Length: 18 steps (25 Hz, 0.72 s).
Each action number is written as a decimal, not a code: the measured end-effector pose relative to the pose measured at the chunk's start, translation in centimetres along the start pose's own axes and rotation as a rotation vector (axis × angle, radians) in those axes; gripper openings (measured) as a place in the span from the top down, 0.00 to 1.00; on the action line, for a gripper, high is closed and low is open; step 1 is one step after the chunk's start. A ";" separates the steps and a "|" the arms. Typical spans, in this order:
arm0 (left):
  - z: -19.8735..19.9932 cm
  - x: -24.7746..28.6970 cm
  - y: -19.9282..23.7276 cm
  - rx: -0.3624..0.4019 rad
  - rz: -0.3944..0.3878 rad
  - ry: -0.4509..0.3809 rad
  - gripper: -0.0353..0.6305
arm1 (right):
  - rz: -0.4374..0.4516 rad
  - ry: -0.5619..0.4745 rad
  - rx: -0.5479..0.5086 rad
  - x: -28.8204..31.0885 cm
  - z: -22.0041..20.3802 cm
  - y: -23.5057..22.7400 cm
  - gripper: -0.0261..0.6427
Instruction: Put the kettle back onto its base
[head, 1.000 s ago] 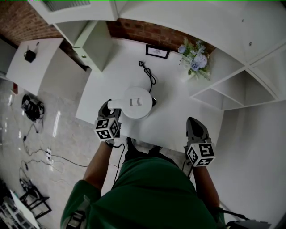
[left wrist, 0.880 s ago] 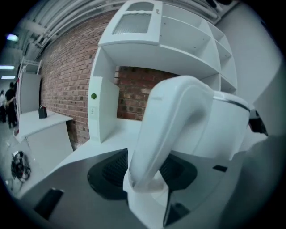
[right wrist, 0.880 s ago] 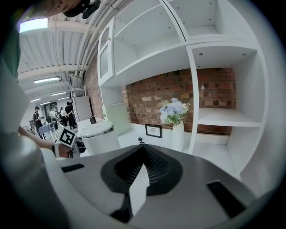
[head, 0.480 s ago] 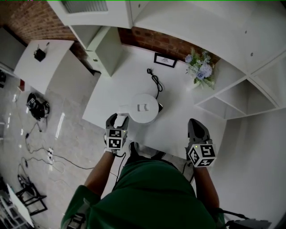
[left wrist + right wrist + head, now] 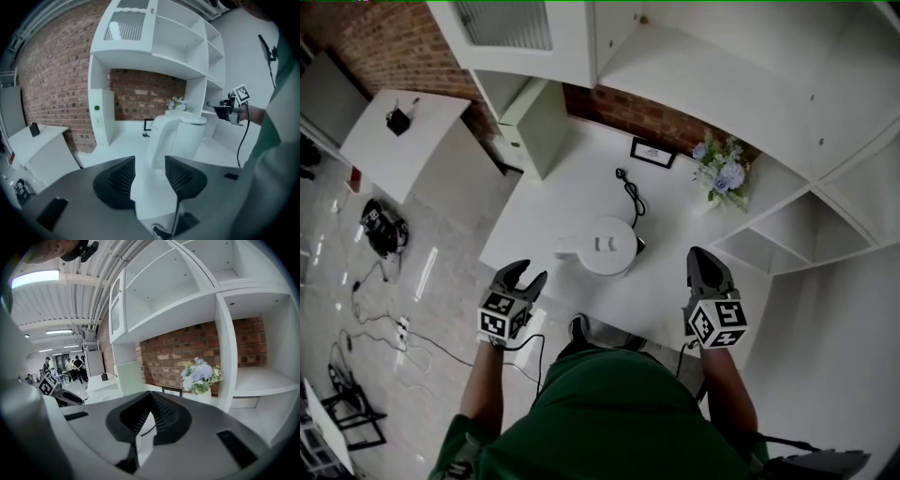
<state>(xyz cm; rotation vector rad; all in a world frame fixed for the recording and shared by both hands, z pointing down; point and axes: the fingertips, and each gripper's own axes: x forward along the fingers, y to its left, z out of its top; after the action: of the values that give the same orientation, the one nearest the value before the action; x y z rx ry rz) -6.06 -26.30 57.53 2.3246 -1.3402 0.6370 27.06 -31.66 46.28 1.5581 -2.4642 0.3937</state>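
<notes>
The white kettle (image 5: 607,246) stands upright on the white table (image 5: 581,183), its handle (image 5: 567,247) toward the left; a dark edge of its base (image 5: 639,244) shows at its right. My left gripper (image 5: 527,275) hangs off the table's near left edge, apart from the handle. Its jaws are closing with nothing between them. In the left gripper view the kettle (image 5: 180,136) stands beyond the left gripper (image 5: 150,172). My right gripper (image 5: 703,255) hovers right of the kettle, shut and empty. The right gripper view shows the right gripper (image 5: 150,401) with its tips meeting.
A black power cord (image 5: 630,192) runs behind the kettle to a small picture frame (image 5: 652,152). A flower vase (image 5: 719,169) stands at the back right by white shelves (image 5: 787,225). A white cabinet (image 5: 534,122) and a side table (image 5: 403,141) stand left.
My left gripper has let go of the kettle's handle and pulled back to the left, off the table's edge. The kettle stays put. My right gripper has risen a little.
</notes>
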 end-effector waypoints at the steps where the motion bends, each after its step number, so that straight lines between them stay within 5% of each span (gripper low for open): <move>1: 1.7 -1.0 0.9 0.010 0.049 -0.044 0.64 | 0.007 -0.006 -0.003 0.1 0.3 0.3 0.93; 4: 7.4 -4.2 3.7 -0.049 0.190 -0.246 0.76 | 0.017 -0.030 -0.010 0.3 1.4 0.8 0.93; 8: 14.2 -7.2 3.6 -0.146 0.203 -0.487 0.85 | 0.016 -0.083 -0.020 -0.2 3.7 1.2 0.93; 18: 19.2 -6.6 -0.2 -0.134 0.102 -0.587 0.86 | -0.006 -0.235 -0.096 -3.5 8.6 1.2 0.93</move>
<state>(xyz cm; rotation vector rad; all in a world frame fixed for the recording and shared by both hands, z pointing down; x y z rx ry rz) -5.13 -31.81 37.97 2.4366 -1.6873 -0.1325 27.23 -31.02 36.96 1.6556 -2.6044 0.0935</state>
